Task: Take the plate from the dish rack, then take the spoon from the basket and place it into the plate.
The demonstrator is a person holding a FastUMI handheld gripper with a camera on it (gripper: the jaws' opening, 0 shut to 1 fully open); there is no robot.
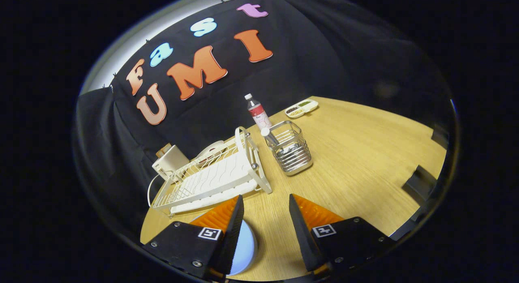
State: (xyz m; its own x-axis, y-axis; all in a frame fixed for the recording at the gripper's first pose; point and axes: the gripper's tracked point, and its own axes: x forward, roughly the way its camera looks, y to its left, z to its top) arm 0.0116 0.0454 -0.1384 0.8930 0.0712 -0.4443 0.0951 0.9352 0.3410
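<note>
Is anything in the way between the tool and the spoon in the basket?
No. The tool is open with bare wooden table ahead. The white-handled spoon stands in the shiny wire basket beyond the fingers; the white dish rack sits beside it. The pale round plate lies under the left finger.

- Tongs (265, 202) spread wide over the bench (365, 161), bare wood showing in the gap between the fingers (233, 230).
- Plate (245, 250) lies flat under the left finger, partly hidden by it.
- At eleven o'clock, just ahead, the white dish rack (211, 177) blocks the way, its end frame standing tall.
- At twelve, the wire basket (292, 151) stands beside the rack, spoon (269, 136) handle poking out; a narrow lane of bench runs between them.
- Beyond the basket: a bottle (257, 111) and a small divided dish (301, 108).
- One to three o'clock is open bench, wide passage.
</note>
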